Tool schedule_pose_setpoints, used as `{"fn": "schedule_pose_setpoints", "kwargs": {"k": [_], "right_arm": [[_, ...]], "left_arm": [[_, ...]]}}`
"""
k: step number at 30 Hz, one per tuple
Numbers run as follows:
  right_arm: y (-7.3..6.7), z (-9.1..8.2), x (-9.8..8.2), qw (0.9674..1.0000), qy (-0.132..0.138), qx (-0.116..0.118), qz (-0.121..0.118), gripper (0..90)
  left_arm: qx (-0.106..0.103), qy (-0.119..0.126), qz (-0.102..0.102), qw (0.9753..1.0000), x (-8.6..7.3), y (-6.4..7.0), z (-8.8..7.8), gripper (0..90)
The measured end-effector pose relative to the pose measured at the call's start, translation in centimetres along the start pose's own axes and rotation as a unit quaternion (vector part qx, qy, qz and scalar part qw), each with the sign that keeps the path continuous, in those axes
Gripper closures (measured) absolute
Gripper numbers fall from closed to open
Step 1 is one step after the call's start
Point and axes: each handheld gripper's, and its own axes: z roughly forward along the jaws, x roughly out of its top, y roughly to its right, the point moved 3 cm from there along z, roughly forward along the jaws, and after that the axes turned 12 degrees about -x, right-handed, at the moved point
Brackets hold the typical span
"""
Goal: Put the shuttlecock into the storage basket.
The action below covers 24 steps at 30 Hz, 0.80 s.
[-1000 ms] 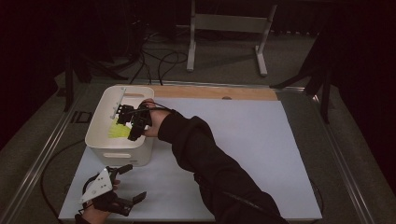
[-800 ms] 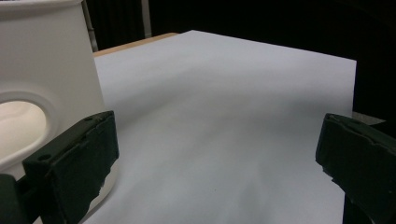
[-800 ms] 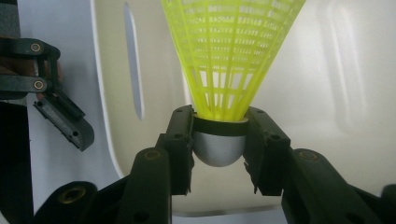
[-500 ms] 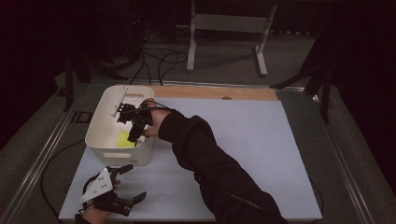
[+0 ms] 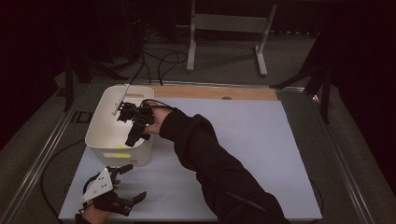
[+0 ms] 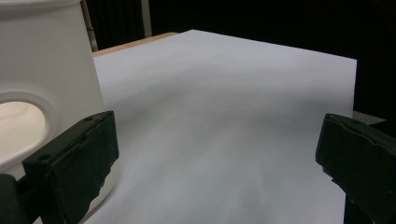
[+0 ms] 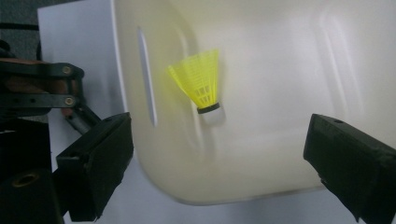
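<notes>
Right hand-held gripper (image 5: pixel 135 122) hangs released over the white bin (image 5: pixel 103 122) — a yellow shuttlecock (image 7: pixel 201 86) lies inside — while the left hand-held gripper (image 5: pixel 122 184), also released, rests on the surface (image 5: pixel 243 140).

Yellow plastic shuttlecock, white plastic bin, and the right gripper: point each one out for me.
Yellow plastic shuttlecock (image 7: pixel 201 84): right gripper view, on its mesh skirt.
White plastic bin (image 5: pixel 97 126): high view, on its left rim.
Right gripper (image 5: pixel 134 136): high view, between its fingers, over the bin.
</notes>
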Motion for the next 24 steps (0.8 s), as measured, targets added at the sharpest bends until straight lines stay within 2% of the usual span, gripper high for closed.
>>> {"fn": "schedule_pose_setpoints", "kwargs": {"k": [10, 12, 13, 19, 24], "right_arm": [[-0.2, -1.0, -0.8, 0.9999, 0.016, -0.004, -0.003, 8.3], [-0.2, -1.2, -1.1, 0.9998, 0.016, -0.003, 0.009, 8.3], [0.0, -1.3, -1.3, 0.9998, 0.02, -0.007, -0.001, 8.3], [0.5, -2.2, -2.3, 0.9993, 0.035, -0.012, 0.006, 8.4], [0.9, -2.8, -3.4, 0.9992, 0.035, -0.013, 0.016, 8.3]], "left_arm": [[-0.001, 0.0, 0.001, 1.0, 0.0, 0.0, 0.1, 0.0], [-0.001, -0.001, 0.002, 1.0, 0.0, 0.0, 0.1, 0.0], [-0.002, -0.001, 0.002, 1.0, 0.0, 0.0, 0.1, 0.0], [-0.002, 0.0, 0.0, 1.0, 0.0, 0.0, 0.1, 0.0], [-0.002, 0.001, 0.0, 1.0, 0.0, 0.0, 0.1, 0.0]]}}
